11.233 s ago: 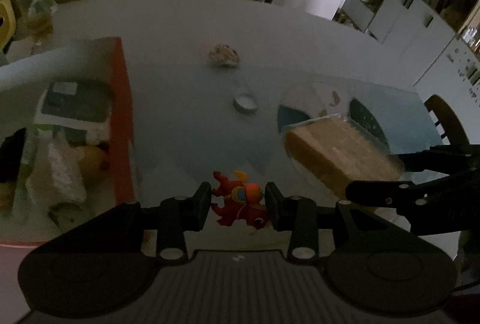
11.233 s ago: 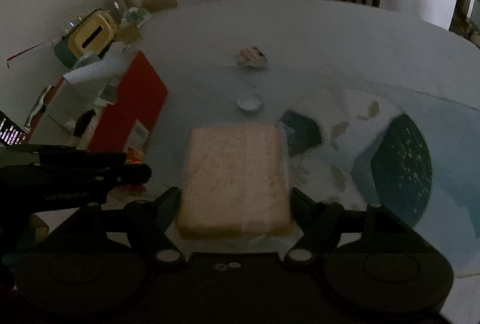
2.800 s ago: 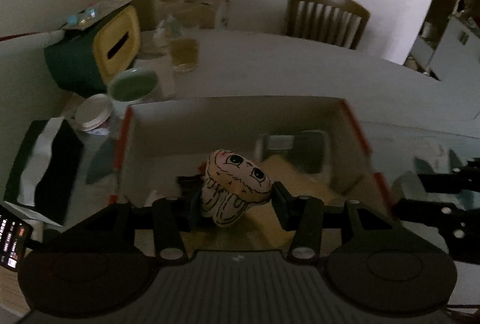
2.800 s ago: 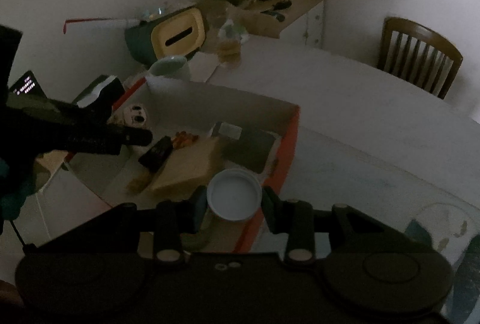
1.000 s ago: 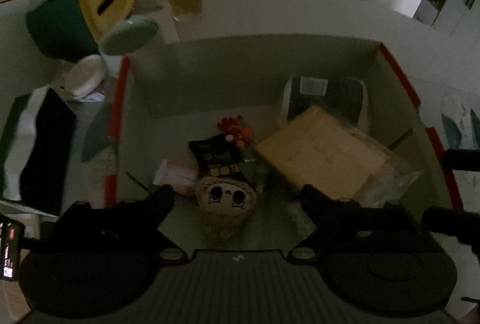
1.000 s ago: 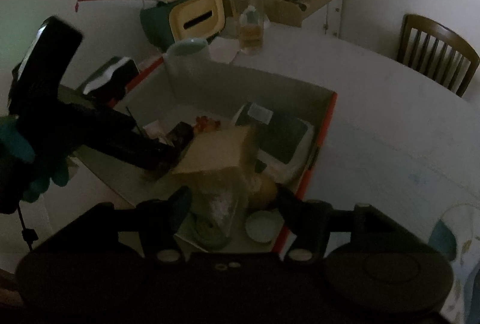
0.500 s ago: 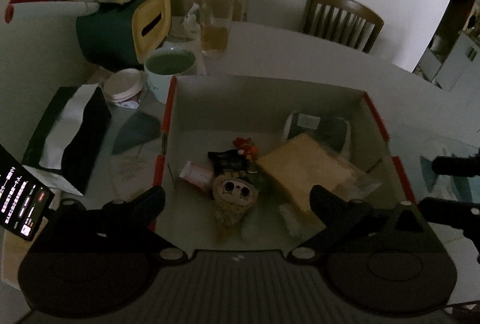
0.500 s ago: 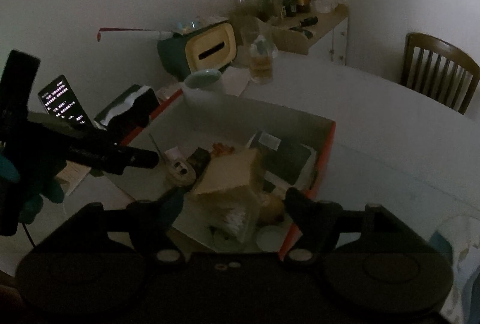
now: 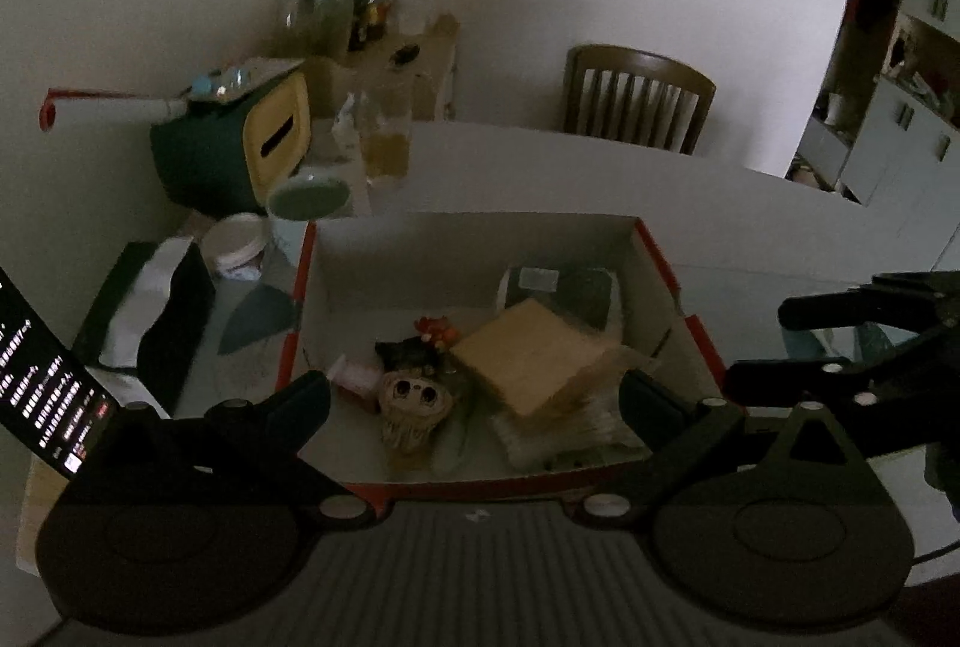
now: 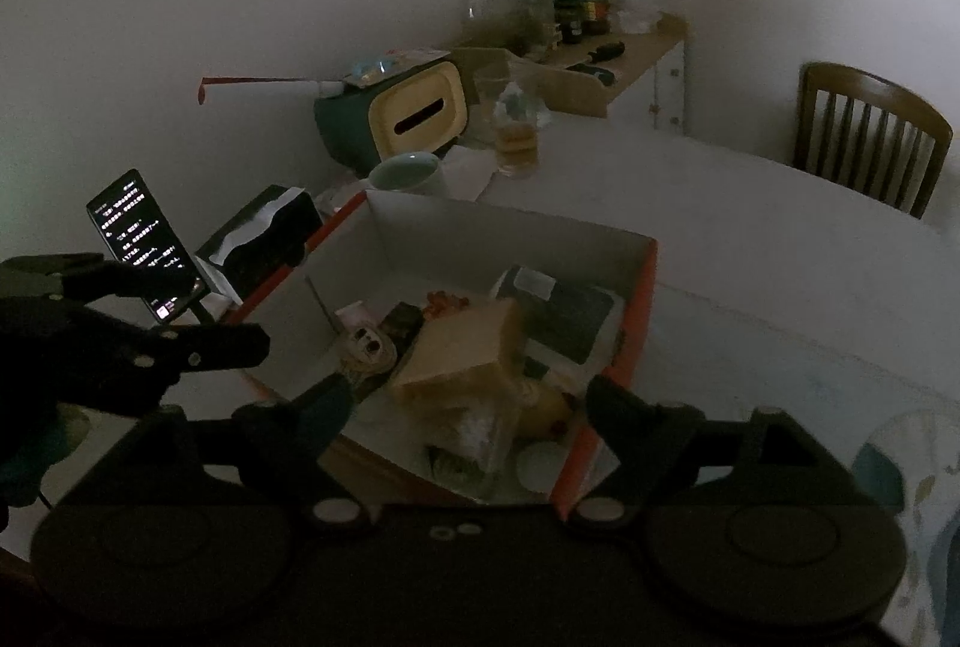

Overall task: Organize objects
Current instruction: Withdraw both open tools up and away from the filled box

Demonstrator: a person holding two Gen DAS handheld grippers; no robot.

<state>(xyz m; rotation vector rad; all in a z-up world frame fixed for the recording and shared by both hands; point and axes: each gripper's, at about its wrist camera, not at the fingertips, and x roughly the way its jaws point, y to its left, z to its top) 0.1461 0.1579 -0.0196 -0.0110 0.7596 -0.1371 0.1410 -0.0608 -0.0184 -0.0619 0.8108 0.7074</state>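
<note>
An open red box [image 9: 666, 263] [image 10: 636, 311] stands on the table. In it lie a bagged bread loaf [image 9: 528, 359] [image 10: 462, 341], a small face doll [image 9: 414, 407] [image 10: 369, 347], a red toy [image 9: 435, 328], a dark packet [image 9: 558, 287] [image 10: 558, 311] and a white round lid [image 10: 540, 458]. My left gripper [image 9: 474, 395] is open and empty, above the box's near side. My right gripper [image 10: 468, 407] is open and empty, above the box's near right corner.
A green and yellow tissue holder [image 9: 240, 149] [image 10: 408, 113], a mug [image 9: 312, 200] [image 10: 408, 176], a glass jar [image 10: 516, 131] and a lit phone [image 10: 144, 245] stand left of the box. A wooden chair [image 9: 636, 95] [image 10: 864, 137] is at the table's far side.
Both grippers let go of their objects, the doll and the white lid, into the box. Both have since pulled back and up from the box, open.
</note>
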